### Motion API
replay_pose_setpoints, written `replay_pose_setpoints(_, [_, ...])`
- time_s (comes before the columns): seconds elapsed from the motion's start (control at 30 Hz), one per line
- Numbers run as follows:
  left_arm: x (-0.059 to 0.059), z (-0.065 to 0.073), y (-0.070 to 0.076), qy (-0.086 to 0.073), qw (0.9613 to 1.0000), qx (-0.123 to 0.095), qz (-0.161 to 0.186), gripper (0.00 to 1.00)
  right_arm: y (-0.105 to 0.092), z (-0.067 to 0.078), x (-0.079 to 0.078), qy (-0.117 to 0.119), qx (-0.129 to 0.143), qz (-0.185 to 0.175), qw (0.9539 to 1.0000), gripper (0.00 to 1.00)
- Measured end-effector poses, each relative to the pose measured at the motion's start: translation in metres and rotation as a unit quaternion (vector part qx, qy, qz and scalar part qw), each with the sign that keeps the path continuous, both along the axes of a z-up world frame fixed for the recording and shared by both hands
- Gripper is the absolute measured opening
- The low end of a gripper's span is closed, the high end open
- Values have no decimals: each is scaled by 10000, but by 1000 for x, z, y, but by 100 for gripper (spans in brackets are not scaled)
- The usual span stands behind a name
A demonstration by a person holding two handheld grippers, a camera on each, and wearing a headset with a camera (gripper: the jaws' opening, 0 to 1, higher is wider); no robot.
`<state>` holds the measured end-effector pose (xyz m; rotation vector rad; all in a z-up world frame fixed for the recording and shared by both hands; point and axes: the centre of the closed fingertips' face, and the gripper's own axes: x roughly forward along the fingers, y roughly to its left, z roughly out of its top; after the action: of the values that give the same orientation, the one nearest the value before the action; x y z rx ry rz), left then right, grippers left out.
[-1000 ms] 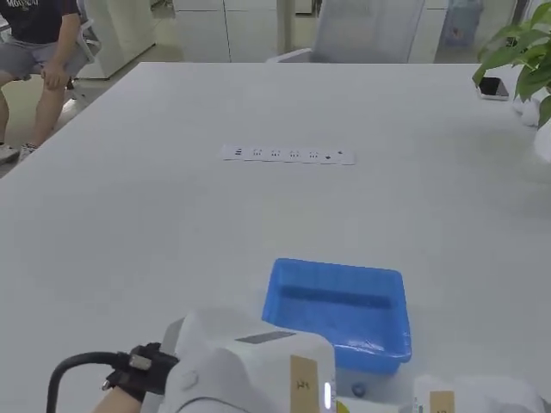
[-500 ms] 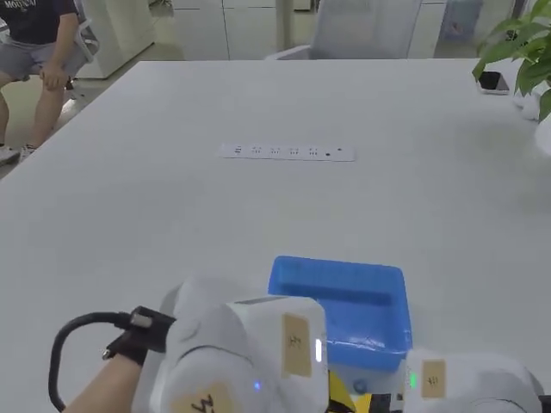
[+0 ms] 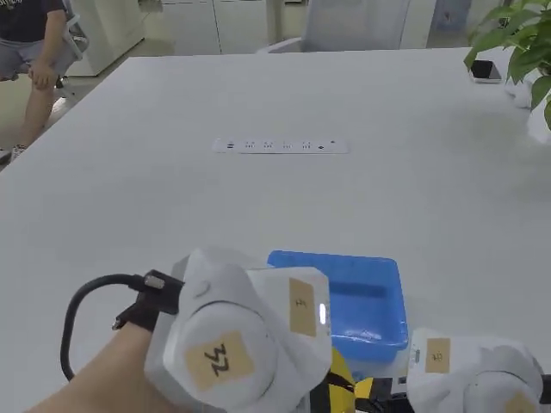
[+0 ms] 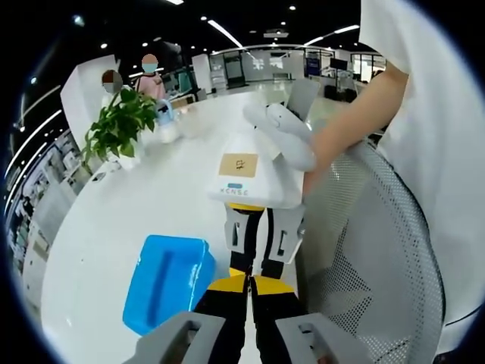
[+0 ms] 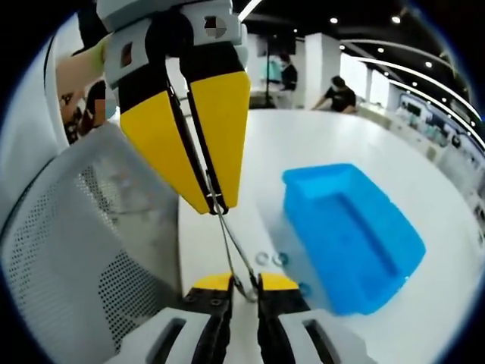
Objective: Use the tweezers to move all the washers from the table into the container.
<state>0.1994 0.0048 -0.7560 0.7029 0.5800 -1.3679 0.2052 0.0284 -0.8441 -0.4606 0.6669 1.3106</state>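
R gripper view: tweezers (image 5: 227, 246) run as a thin steel line from bottom centre up and slightly left, bridging the two tongs tip to tip. L tongs (image 5: 216, 199) enter from top of frame, clenched on the far end. R tongs (image 5: 244, 292) at the bottom edge bracket the near end w/ a narrow gap; can't tell if they actually pinch it. Reads as a handover/regrip imo, not a pick. Washers sit on the tabletop (image 5: 250, 144), lower centre of frame, just right of the tweezer line. First washer (image 5: 261, 258) and second washer (image 5: 280, 259) lie side by side, third washer (image 5: 304, 288) is lower right by the container's near wall. Blue container (image 5: 314, 243) is right of centre, long axis roughly parallel to the tweezers, floor looks bare, so prob. nothing moved so far. Key relation: washers lie between tweezers and container, just beside the R tongs, well below the L tongs. R side is nearer, so the tweezers need to swing right and down.
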Motion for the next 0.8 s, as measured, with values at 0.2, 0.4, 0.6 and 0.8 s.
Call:
replay_pose_setpoints(0.2, [-1, 1, -3, 67, 9999, 9, -84, 0, 1, 1, -3, 110, 55, 12, 9999, 8])
replay_pose_setpoints(0.4, [-3, 1, -1, 252, 9997, 34, -53, 0, 3, 2, -8, 100, 38, 91, 9999, 8])
replay_pose_setpoints(0.6, [-8, 2, 0, 310, 9994, 68, -113, 0, 4, 2, -13, 99, 16, 194, 9998, 8])
replay_pose_setpoints(0.8, [-12, 2, 0, 290, 9993, 139, -167, 0, 4, 3, -15, 112, 26, 231, 9997, 8])
